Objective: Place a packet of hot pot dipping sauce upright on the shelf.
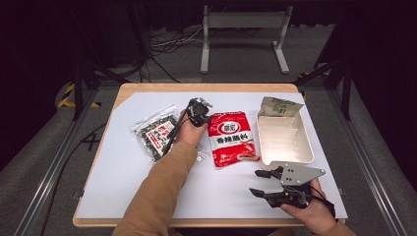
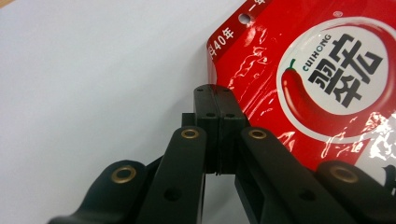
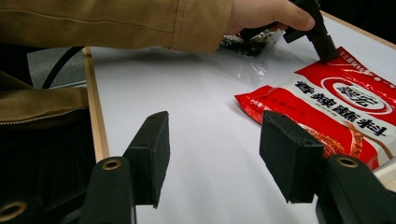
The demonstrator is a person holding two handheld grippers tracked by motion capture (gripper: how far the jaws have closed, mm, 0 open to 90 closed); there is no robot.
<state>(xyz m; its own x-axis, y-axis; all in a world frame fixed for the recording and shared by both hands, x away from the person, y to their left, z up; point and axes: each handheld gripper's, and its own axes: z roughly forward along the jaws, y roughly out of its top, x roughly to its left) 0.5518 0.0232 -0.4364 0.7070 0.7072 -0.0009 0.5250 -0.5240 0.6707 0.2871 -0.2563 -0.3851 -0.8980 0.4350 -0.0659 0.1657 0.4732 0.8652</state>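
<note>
A red chili seasoning packet (image 1: 228, 140) lies flat on the white sheet in the middle of the table. My left gripper (image 1: 205, 118) stands at the packet's far left corner, tips pointing down. In the left gripper view, its jaws (image 2: 217, 93) are pressed together with the edge of the red packet (image 2: 327, 70) running into the seam between the pads. The right gripper view shows that same gripper (image 3: 327, 53) planted on the corner of the packet (image 3: 327, 107). My right gripper (image 1: 254, 182) hovers near the front right, open (image 3: 215, 140), with nothing between its pads.
A white compartment tray (image 1: 310, 147) sits right of the packet, with a beige-green pouch (image 1: 279, 105) leaning at its far end. Left of my left hand lies a clear bag of dark pieces (image 1: 156, 132). The sleeved left forearm (image 1: 162, 187) crosses the front middle of the table.
</note>
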